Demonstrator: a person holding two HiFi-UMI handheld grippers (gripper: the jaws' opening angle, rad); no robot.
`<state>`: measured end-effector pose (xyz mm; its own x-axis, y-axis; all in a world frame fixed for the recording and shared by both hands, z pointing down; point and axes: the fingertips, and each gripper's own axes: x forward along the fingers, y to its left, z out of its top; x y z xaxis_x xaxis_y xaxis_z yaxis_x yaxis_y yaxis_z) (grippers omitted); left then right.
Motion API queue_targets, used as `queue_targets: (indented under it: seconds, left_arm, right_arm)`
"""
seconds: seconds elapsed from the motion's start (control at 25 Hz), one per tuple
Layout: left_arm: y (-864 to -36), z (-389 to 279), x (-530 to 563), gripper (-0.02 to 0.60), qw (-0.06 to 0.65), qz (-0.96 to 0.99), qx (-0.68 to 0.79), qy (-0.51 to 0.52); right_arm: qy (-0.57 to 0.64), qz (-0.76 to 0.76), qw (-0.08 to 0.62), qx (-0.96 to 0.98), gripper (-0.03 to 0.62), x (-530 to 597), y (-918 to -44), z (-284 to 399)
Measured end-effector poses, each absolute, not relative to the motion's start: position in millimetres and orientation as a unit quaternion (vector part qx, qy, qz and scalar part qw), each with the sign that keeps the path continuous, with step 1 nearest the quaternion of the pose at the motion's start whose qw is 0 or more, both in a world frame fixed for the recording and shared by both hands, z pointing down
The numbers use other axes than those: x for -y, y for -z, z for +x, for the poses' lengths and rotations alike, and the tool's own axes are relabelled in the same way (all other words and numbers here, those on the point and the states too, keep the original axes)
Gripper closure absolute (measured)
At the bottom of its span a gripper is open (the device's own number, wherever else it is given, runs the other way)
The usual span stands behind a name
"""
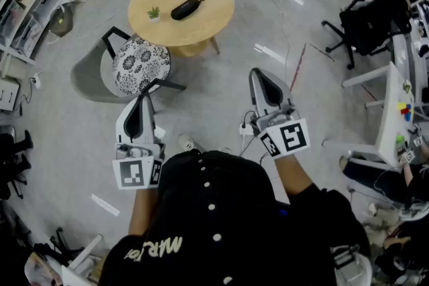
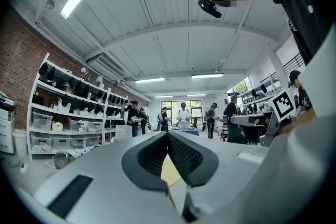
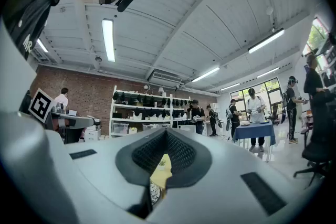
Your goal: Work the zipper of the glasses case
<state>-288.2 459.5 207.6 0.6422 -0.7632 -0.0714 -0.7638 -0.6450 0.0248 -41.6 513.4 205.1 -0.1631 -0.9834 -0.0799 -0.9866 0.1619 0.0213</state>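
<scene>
The black glasses case (image 1: 187, 8) lies on a round wooden table (image 1: 204, 27) far ahead of me, beside a small potted plant (image 1: 154, 13). Both grippers are held level close to my body, well short of the table. My left gripper (image 1: 142, 100) is shut with nothing in it, and its dark pads meet at the tips in the left gripper view (image 2: 168, 135). My right gripper (image 1: 259, 73) is shut and empty too, its tips touching in the right gripper view (image 3: 166, 131). A sliver of the yellow table (image 3: 157, 178) shows under the closed jaws.
A chair with a black-and-white patterned seat (image 1: 141, 62) stands between me and the table. Shelving (image 1: 27, 3) lines the left side. A black office chair (image 1: 362, 23) and a white desk (image 1: 392, 110) stand at the right. Several people stand far off across the room.
</scene>
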Motion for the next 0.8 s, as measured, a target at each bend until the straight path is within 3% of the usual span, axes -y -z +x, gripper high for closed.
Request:
queue_targets:
  seconds: [0.68, 0.72, 0.8]
  left_arm:
    - [-221.9, -292.7, -447.0, 0.577, -0.005, -0.903, -0.428, -0.031]
    - [-221.8, -292.4, -446.0, 0.567, 0.002, -0.902, -0.43, -0.029]
    - [-222.0, -292.5, -440.7, 0.409, 0.002, -0.902, -0.431, -0.031]
  right_arm:
    - [-0.031, -0.647, 0.05, -0.76, 0.589, -500.9, -205.5, -44.0]
    - [-0.031, -0.645, 0.046, -0.762, 0.559, -499.5, -206.8, -44.5]
    - [-0.023, -0.642, 0.046, -0.765, 0.411, -494.3, -210.0, -44.5]
